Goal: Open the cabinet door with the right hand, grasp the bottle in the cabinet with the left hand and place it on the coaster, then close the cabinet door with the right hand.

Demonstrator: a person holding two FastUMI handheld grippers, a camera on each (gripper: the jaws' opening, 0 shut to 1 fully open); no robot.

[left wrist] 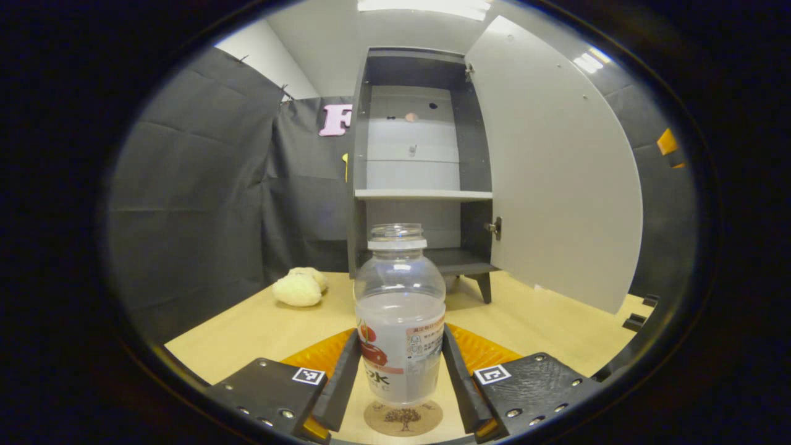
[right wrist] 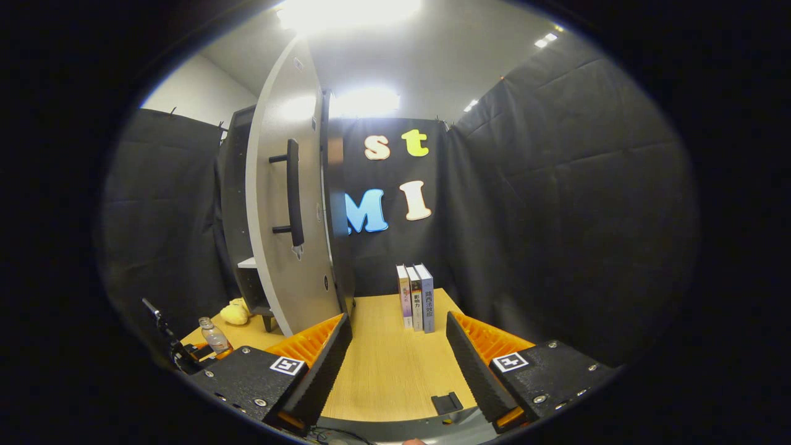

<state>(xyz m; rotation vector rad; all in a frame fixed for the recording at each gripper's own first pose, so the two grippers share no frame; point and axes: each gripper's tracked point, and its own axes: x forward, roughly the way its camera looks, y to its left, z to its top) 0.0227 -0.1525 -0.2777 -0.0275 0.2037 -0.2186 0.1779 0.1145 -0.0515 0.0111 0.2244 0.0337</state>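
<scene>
Cabinet (left wrist: 420,167): upper centre of left gripper view, door (left wrist: 556,179) swung wide open.
Tabletop (left wrist: 259,327): pale wood.
Bottle (left wrist: 400,321): lower centre, upright on coaster (left wrist: 403,419).
Left claw (left wrist: 400,377): fingers flank bottle; contact uncertain.
Right claw (right wrist: 398,364): spread wide, holding nothing.

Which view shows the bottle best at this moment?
The left gripper view: the bottle stands upright and close on the coaster, between that gripper's fingers, its open neck and label plain. The right gripper view shows the bottle small and far off at lower left, without detail.
</scene>
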